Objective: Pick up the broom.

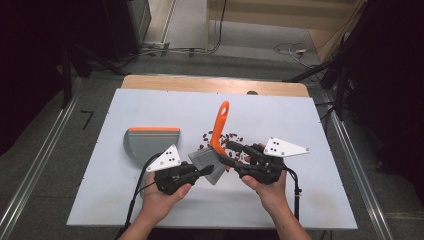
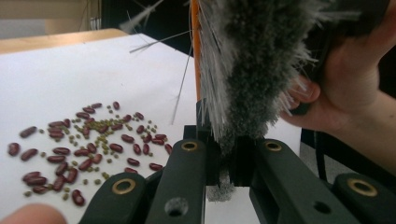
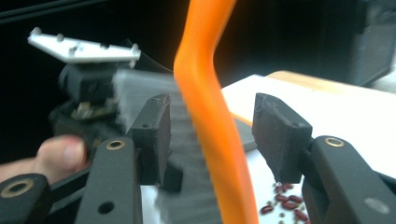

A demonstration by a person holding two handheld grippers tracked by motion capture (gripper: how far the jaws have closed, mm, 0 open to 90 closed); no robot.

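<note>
Dustpan (image 1: 145, 142), grey with an orange edge strip, is laid flat on the white desk (image 1: 300, 120) at the left, apart from the other items. Left gripper (image 1: 202, 171) is held in the person's left hand just right of the dustpan; its jaws are pinched on the grey bristles (image 2: 252, 70) of the brush, as is seen in the left gripper view, where the bristle tuft is clamped between them. Brush (image 1: 218, 132) is found near the desk's middle, its orange handle (image 3: 205, 93) slanted up and away from the person, its bristle head (image 1: 207, 161) lowered between the two grippers. Beans (image 1: 231, 137), dark red mixed with small green ones, are scattered on the desk just behind the brush. Right gripper (image 1: 227, 152) is held at the right; its jaws are spread to either side of the handle without touching it.
</note>
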